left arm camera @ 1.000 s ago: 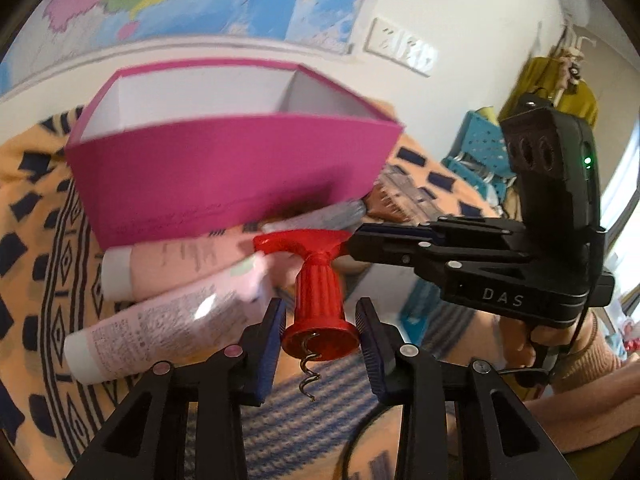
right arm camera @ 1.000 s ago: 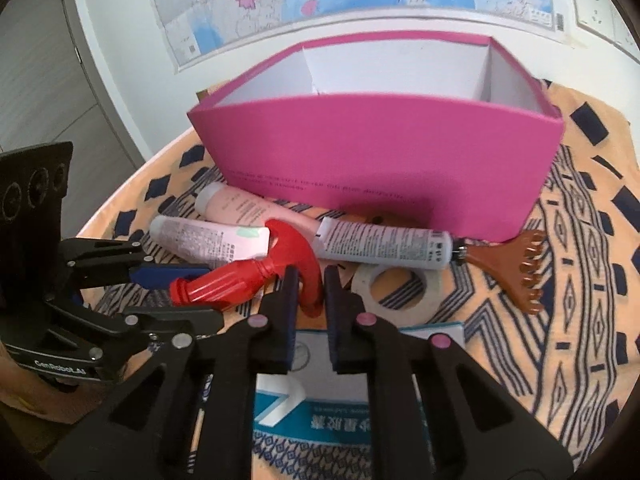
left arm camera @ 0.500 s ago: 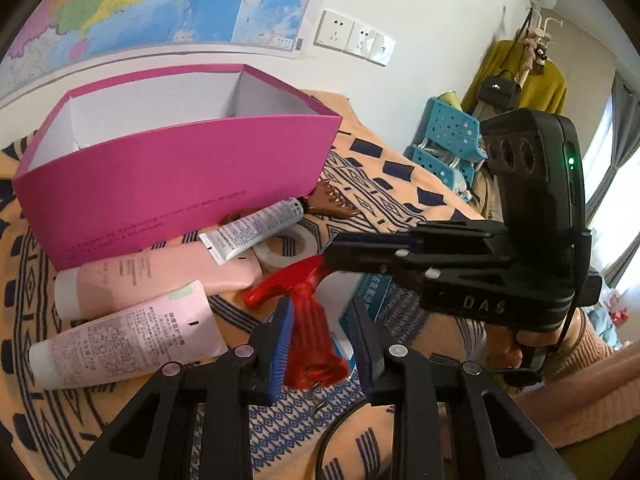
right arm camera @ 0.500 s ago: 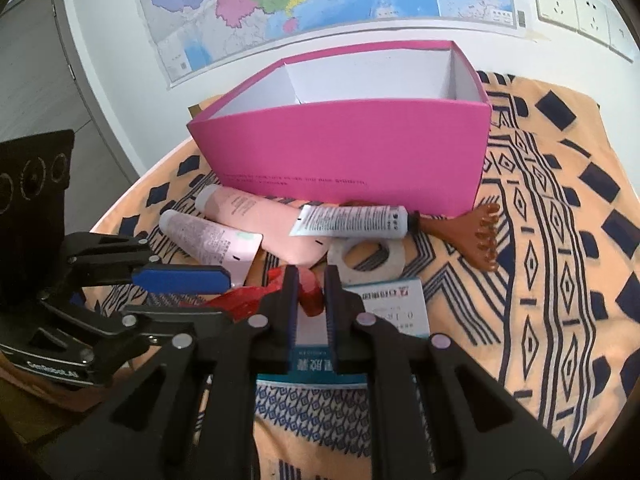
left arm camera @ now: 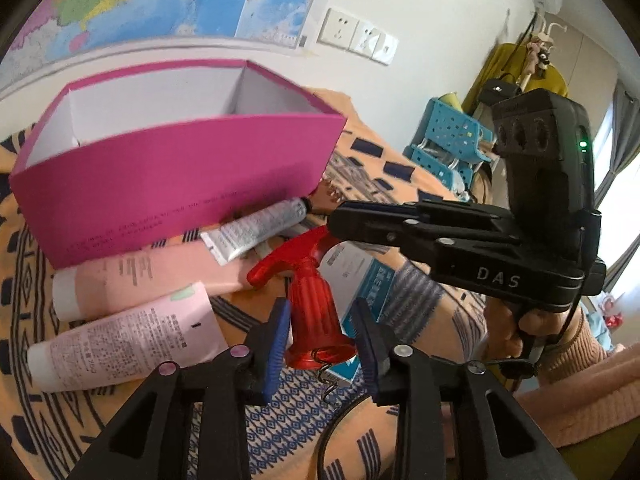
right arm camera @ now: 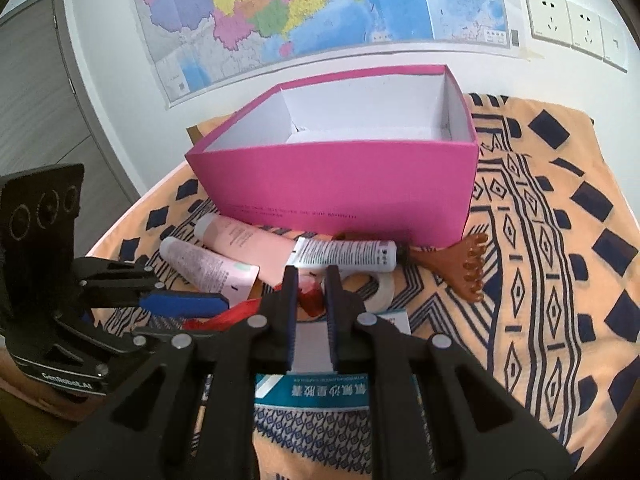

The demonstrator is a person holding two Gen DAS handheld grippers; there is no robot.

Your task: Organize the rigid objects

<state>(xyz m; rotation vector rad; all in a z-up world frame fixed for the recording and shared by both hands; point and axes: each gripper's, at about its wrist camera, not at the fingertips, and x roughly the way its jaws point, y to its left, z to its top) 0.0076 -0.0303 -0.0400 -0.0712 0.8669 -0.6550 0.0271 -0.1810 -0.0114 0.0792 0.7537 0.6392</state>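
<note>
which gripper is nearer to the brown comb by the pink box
Right. The right gripper, shut on the red corkscrew, is just left of the brown comb. The left gripper sits farther left, its jaws opening around the corkscrew.

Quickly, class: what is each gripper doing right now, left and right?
Left gripper: jaws opening, the red corkscrew between them, pads not visibly pressing it.
Right gripper: shut on the red corkscrew's handle.

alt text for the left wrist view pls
A red corkscrew sits between the opening left tool, its handle gripped by the right tool. Behind: a pink box and tubes on a patterned cloth.
</note>
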